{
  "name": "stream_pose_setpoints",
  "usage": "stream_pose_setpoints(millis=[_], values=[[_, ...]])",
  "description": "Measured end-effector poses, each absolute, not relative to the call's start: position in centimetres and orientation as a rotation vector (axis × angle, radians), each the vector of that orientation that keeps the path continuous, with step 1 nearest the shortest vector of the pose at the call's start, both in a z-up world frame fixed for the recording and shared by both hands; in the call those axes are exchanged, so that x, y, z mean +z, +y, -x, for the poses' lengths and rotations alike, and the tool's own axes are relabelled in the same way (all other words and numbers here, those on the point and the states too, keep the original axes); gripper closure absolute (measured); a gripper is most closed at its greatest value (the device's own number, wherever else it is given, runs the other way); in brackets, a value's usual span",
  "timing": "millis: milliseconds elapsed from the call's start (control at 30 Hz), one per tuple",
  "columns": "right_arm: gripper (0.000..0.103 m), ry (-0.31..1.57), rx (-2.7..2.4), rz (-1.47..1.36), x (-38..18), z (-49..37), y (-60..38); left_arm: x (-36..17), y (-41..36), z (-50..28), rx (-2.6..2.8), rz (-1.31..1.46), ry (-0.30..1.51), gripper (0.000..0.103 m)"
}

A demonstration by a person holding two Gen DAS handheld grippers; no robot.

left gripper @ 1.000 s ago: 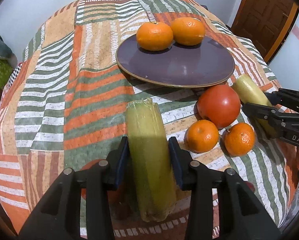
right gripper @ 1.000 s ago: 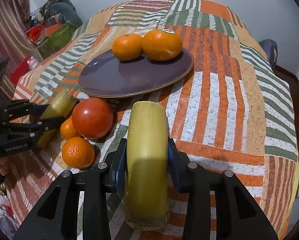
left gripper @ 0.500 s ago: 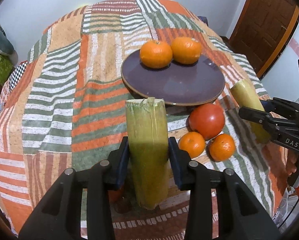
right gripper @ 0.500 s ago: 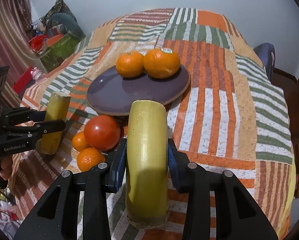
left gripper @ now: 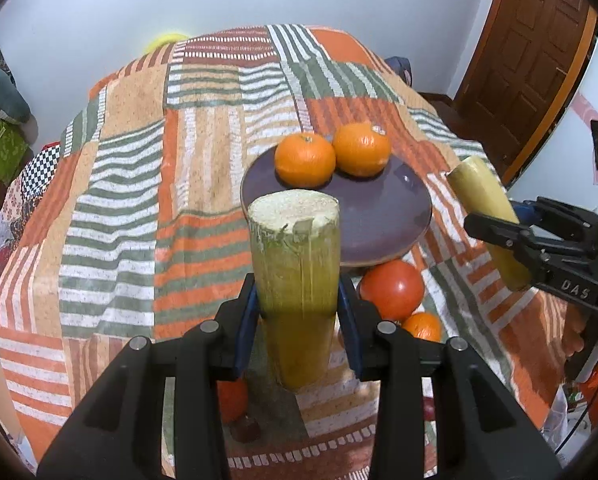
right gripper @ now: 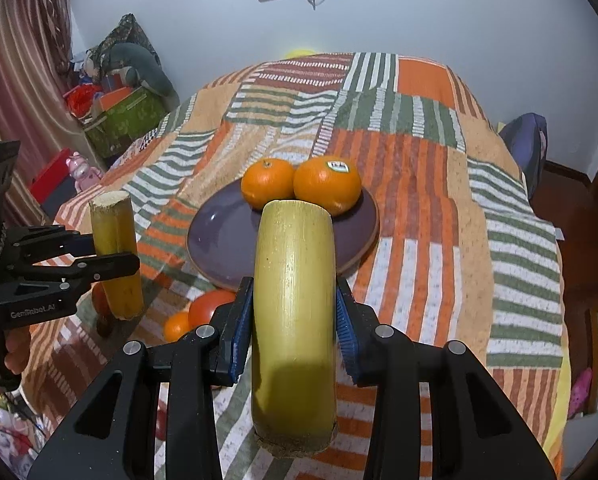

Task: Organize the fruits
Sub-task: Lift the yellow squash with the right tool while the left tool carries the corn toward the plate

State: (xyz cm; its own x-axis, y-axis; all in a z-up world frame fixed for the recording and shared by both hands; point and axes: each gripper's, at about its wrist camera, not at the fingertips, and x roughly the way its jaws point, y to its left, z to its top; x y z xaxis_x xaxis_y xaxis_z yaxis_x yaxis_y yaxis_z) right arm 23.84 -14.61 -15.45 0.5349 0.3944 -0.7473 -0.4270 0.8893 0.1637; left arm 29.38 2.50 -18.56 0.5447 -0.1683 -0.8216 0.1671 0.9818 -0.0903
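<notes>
My left gripper (left gripper: 297, 336) is shut on a greenish sugarcane piece (left gripper: 295, 268) and holds it above the table; it also shows in the right wrist view (right gripper: 115, 252). My right gripper (right gripper: 293, 336) is shut on a yellow sugarcane piece (right gripper: 293, 312), also seen in the left wrist view (left gripper: 487, 216). A purple plate (left gripper: 383, 216) carries two oranges (left gripper: 305, 158) (left gripper: 361, 148). A tomato (left gripper: 393, 288) and a small orange (left gripper: 421, 326) lie on the cloth in front of the plate.
The table has a striped patchwork cloth (left gripper: 139, 200). A wooden door (left gripper: 535, 60) stands at the right. Boxes and clutter (right gripper: 119, 116) sit on the floor to the left. More fruit (left gripper: 231, 400) lies under my left gripper near the front edge.
Both grippers have risen and pulled back from the table, each carrying its sugarcane piece. The plate and the fruit on the cloth look smaller and lower.
</notes>
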Motion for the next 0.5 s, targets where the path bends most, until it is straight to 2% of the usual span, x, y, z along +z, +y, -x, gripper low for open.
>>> stream_pose_setpoints(millis=[500], values=[[0.068,0.871,0.517,0.094,-15.6,-27.1,-12.3,-17.7,1.8,-33.6,-0.200,0.000,0.948,0.066]])
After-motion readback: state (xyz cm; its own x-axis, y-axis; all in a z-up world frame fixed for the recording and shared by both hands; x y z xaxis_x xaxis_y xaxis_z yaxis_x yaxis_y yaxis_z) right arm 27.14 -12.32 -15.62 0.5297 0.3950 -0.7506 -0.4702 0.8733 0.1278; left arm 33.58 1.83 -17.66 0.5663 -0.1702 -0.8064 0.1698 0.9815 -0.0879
